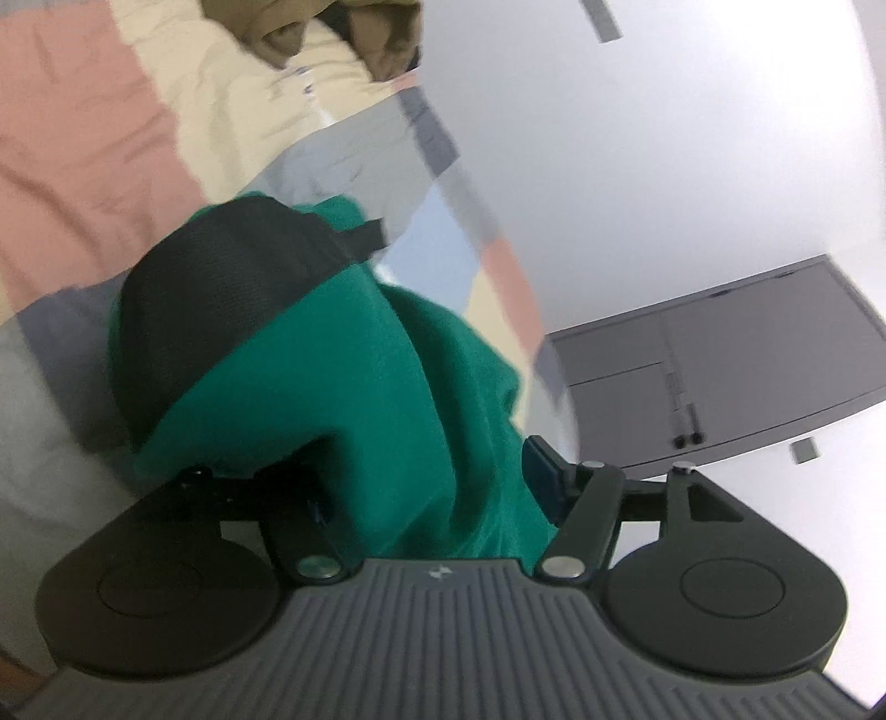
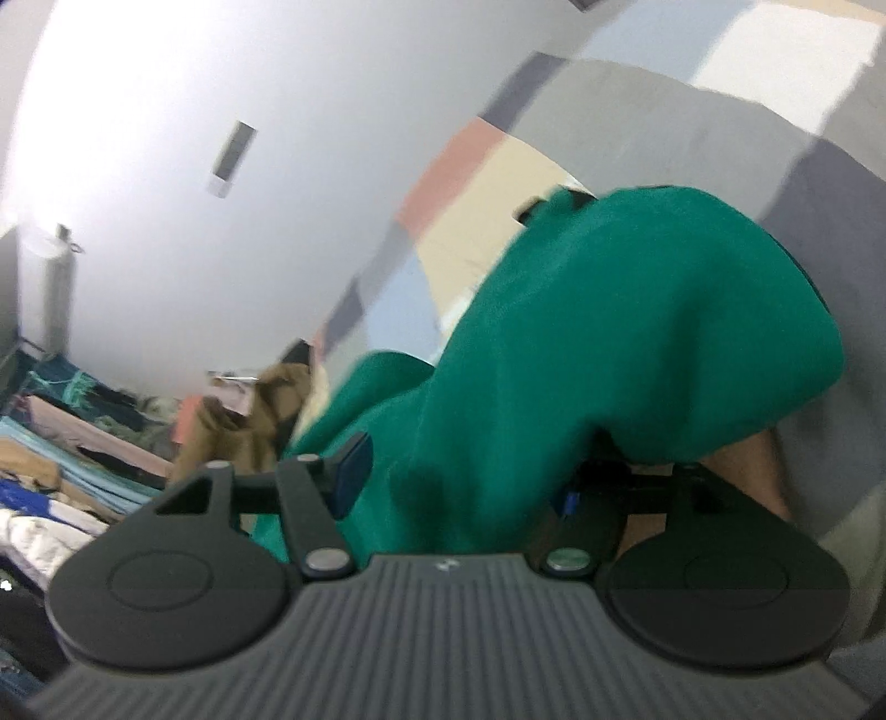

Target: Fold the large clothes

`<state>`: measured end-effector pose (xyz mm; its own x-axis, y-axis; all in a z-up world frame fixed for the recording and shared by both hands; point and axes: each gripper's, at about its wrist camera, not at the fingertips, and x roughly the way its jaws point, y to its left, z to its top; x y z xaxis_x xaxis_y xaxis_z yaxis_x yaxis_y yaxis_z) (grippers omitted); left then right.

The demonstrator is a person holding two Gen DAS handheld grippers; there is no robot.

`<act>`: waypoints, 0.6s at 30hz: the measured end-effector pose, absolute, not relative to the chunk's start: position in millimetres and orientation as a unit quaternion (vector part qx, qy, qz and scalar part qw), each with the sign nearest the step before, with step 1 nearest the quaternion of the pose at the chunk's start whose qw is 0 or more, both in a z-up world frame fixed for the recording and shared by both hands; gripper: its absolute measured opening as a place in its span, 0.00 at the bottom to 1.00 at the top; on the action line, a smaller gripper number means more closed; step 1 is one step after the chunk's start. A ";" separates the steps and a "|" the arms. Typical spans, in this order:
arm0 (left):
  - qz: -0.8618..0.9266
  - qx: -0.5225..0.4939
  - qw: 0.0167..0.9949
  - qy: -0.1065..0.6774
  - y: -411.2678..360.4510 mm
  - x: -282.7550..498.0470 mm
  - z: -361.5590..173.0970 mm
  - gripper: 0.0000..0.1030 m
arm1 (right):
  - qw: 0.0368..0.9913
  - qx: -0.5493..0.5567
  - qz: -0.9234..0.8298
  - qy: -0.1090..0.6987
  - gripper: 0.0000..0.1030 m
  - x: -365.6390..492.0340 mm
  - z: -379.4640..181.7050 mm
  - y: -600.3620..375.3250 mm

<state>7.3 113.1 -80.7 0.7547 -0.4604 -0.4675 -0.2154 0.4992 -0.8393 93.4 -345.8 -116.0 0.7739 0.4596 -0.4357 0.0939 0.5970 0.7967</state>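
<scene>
1. Draping between both my sets of jaws, the green garment [image 1: 354, 354] fills the middle of each wrist view, bunched up over the patchwork bedspread [image 1: 83, 144].
2. My left gripper [image 1: 426, 487] has its jaws standing apart; green cloth lies between them, but it covers the far finger, so I cannot tell whether the pads press it. The blue pad [image 1: 540, 471] on the near side stands just beside the cloth.
3. My right gripper [image 2: 459, 487] is likewise parted, with the garment [image 2: 609, 343] lying in the gap. One blue pad [image 2: 351, 471] sits at the cloth's edge; the other finger is buried under the fabric, so whether it grips I cannot say.
4. A black mesh lining [image 1: 221, 288] shows on the garment's upper fold in the left view, with a short black strap [image 1: 368, 235] poking from its top edge.
5. Beyond the garment, further up the bedspread, lies a crumpled tan garment [image 1: 332, 33].
6. To the garment's right in the left view, a grey cabinet [image 1: 720, 365] stands against the white wall [image 1: 664, 138].
7. Left of the garment in the right view, a heap of folded clothes [image 2: 72, 443] lies low by the wall, beside a white cylindrical container [image 2: 47, 288].
8. Both views are motion-blurred.
</scene>
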 end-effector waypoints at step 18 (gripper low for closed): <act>-0.090 -0.220 0.932 0.274 76.3 161.9 -34.6 0.72 | 0.919 0.292 0.132 0.228 0.64 236.8 -92.6 -332.7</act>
